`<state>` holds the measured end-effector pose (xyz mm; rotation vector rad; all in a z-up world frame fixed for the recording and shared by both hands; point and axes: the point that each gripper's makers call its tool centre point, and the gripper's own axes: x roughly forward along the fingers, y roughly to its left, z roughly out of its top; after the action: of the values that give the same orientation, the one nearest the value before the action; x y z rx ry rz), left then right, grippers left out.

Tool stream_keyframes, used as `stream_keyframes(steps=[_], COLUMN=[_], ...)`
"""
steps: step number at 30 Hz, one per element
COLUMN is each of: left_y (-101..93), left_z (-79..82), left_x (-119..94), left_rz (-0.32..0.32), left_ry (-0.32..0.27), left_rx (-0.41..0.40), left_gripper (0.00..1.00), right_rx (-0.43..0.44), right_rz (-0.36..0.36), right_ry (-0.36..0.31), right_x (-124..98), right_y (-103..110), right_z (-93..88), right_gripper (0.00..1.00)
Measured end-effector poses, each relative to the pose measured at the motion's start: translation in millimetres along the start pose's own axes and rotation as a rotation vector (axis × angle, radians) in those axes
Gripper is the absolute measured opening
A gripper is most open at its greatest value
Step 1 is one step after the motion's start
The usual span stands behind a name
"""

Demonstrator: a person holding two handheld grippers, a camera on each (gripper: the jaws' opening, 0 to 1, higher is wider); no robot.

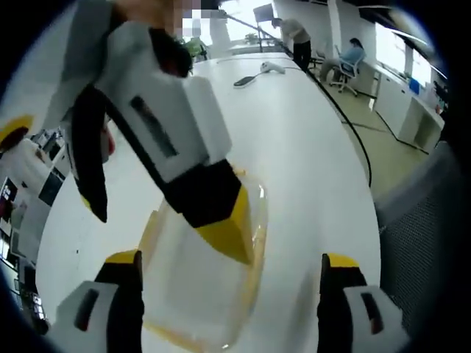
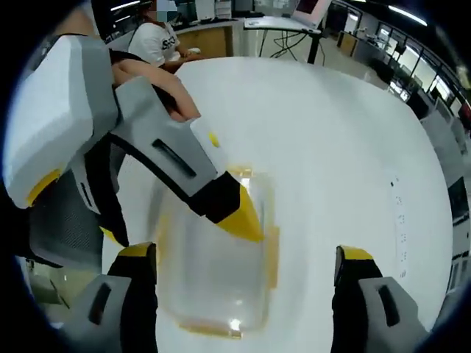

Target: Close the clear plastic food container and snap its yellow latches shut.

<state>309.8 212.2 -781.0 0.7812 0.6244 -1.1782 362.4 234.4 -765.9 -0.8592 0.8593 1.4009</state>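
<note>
The clear plastic container point(image 1: 193, 298) with yellow edges lies on the white table point(image 1: 294, 147), between the jaws of my open left gripper point(image 1: 232, 294). My right gripper point(image 1: 165, 228) reaches in from the upper left, open wide. One of its yellow-tipped fingers point(image 1: 227, 229) is over the container's top; I cannot tell if it touches. In the right gripper view the container point(image 2: 213, 287) sits between the jaws of my open right gripper point(image 2: 246, 294). A yellow latch point(image 2: 272, 254) shows on its right side. The left gripper point(image 2: 184, 235) hangs open over it.
A dark flat object point(image 1: 246, 79) and a white device point(image 1: 272, 68) lie at the table's far end. A black cable point(image 1: 353, 125) runs along the right edge. A grey chair point(image 1: 427, 243) stands at the right. People point(image 1: 352, 55) are beyond the table.
</note>
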Motion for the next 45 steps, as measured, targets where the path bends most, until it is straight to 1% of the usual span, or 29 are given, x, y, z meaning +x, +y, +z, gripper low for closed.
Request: stream_keyframes(steps=[2, 3, 5, 6, 9, 14, 20, 22, 24, 27, 29, 31, 34, 35, 37, 38, 39, 40, 45], left_y=[2.0, 5.8, 8.9, 10.0, 15.0, 21.0, 29.7, 30.2, 31.0, 31.2, 30.5, 29.1, 28.6, 28.1, 30.5, 32.6, 35.1, 34.9, 34.1], left_z=[-2.1, -3.2, -3.9, -5.3, -12.6, -23.4, -27.4, -28.6, -32.5, -33.5, -35.1, -37.8, -37.9, -38.4, -39.8, -40.7, -41.2, -40.1, -41.1], left_x=[-1.8, -3.3, -4.4, -5.1, -7.5, -9.7, -9.9, -8.1, -5.3, -3.2, -0.8, 0.9, 2.5, 3.4, 5.9, 5.5, 4.7, 5.4, 5.5], left_rz=[0.001, 0.01, 0.011, 0.002, 0.001, -0.019, -0.029, -0.038, -0.049, -0.059, -0.068, -0.081, -0.085, -0.089, -0.083, -0.079, -0.074, -0.079, -0.086], left_ry=[0.007, 0.011, 0.012, 0.015, 0.042, 0.075, 0.1, 0.108, 0.13, 0.138, 0.149, 0.166, 0.169, 0.173, 0.181, 0.19, 0.197, 0.191, 0.203], left_rx=[0.01, 0.029, 0.025, 0.011, 0.019, 0.005, 0.029, 0.033, 0.053, 0.063, 0.079, 0.082, 0.092, 0.099, 0.131, 0.159, 0.174, 0.157, 0.153], left_gripper=[0.99, 0.99, 0.99, 0.99, 0.98, 0.94, 0.93, 0.91, 0.9, 0.88, 0.86, 0.85, 0.84, 0.84, 0.81, 0.79, 0.75, 0.75, 0.74], right_rx=[-0.008, 0.005, 0.023, 0.023, 0.007, 0.01, 0.008, 0.011, 0.012, 0.007, 0.005, -0.007, -0.009, -0.01, -0.022, -0.049, -0.036, -0.033, -0.038], right_rz=[-0.029, -0.029, -0.028, -0.034, -0.053, -0.069, -0.076, -0.076, -0.074, -0.074, -0.079, -0.084, -0.086, -0.088, -0.096, -0.091, -0.093, -0.089, -0.087], right_ry=[-0.011, -0.013, -0.014, -0.011, 0.021, 0.033, 0.053, 0.062, 0.073, 0.086, 0.097, 0.109, 0.111, 0.121, 0.146, 0.167, 0.153, 0.153, 0.171], right_x=[-4.9, -6.9, -8.2, -8.2, -8.5, -10.1, -5.9, -4.1, -0.8, 3.5, 5.7, 6.7, 7.6, 8.3, 9.1, 8.6, 9.6, 9.7, 10.9], right_y=[-1.2, 1.0, 5.5, 6.7, 10.8, 18.8, 27.6, 29.3, 32.8, 36.7, 36.8, 36.6, 35.2, 35.0, 32.7, 32.2, 32.2, 31.8, 32.3], right_z=[-2.4, -4.9, -9.1, -11.2, -20.8, -29.9, -41.1, -44.6, -49.2, -53.8, -57.2, -60.1, -61.0, -62.3, -66.4, -69.5, -67.9, -68.0, -68.4], right_gripper=[0.97, 0.96, 0.95, 0.95, 0.95, 0.94, 0.92, 0.92, 0.91, 0.89, 0.88, 0.86, 0.84, 0.83, 0.79, 0.75, 0.76, 0.76, 0.75])
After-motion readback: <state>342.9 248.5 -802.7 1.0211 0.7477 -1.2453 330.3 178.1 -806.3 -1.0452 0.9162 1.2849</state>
